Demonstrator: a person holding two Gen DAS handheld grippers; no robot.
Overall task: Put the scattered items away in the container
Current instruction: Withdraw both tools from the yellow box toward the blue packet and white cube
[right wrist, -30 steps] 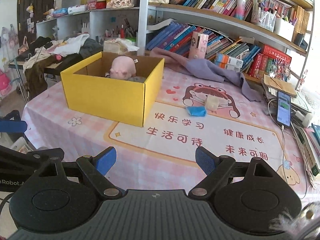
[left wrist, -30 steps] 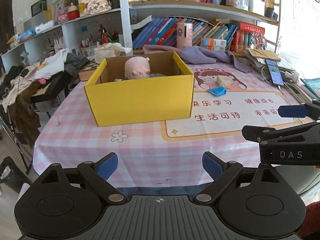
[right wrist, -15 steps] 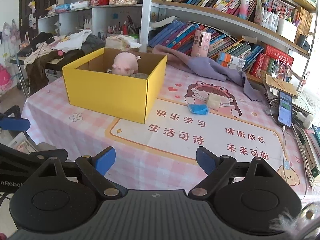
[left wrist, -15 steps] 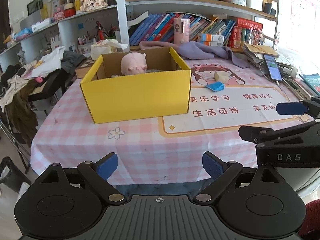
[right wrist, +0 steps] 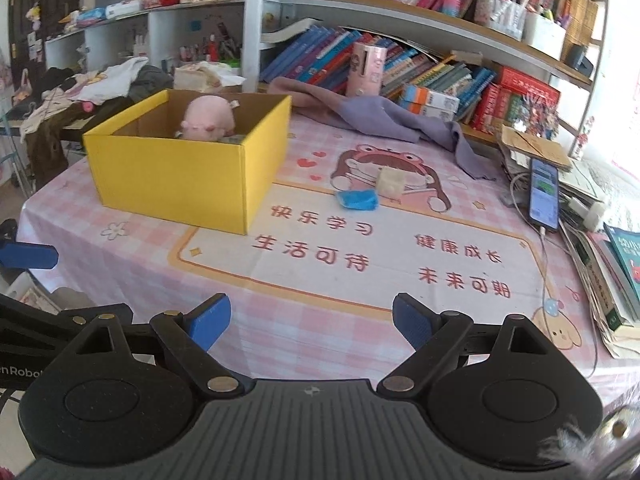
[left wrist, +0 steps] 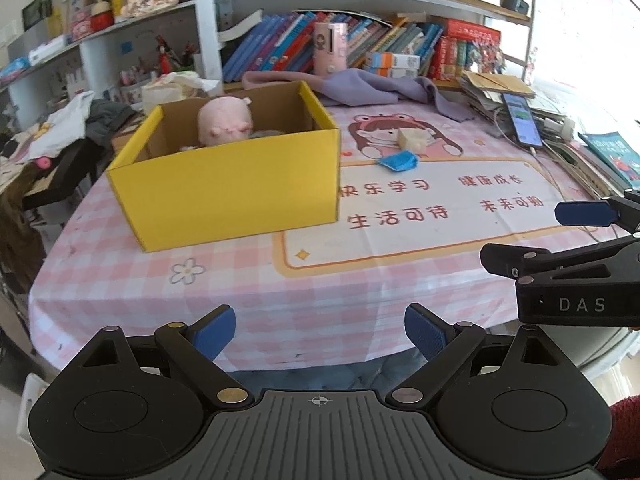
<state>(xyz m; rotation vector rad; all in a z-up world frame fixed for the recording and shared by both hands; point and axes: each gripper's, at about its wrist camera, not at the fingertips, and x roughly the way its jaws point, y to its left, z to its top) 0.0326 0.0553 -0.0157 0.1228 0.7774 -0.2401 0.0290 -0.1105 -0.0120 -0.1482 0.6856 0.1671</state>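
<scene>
Both views are 2 fisheye cameras, each looking forward and downward along its own gripper from the near edge of the table [left wrist: 120, 296]. The left wrist view sits further left, facing the long side of the yellow box [left wrist: 224, 184]. The right wrist view sits further right, seeing the box [right wrist: 180, 176] cornerwise. They share the box, the tablecloth print and the bookshelves [right wrist: 420, 36], whose far edges look blurred, perhaps by lens distortion.

**Your count on the table**

You have one yellow box [right wrist: 188, 172] holding one pink plush pig [right wrist: 208, 118]. Two loose items lie on the cloth: one blue piece [right wrist: 357, 199], one cream block [right wrist: 390, 181]. One phone [right wrist: 543, 194], one purple cloth [right wrist: 384, 116].
</scene>
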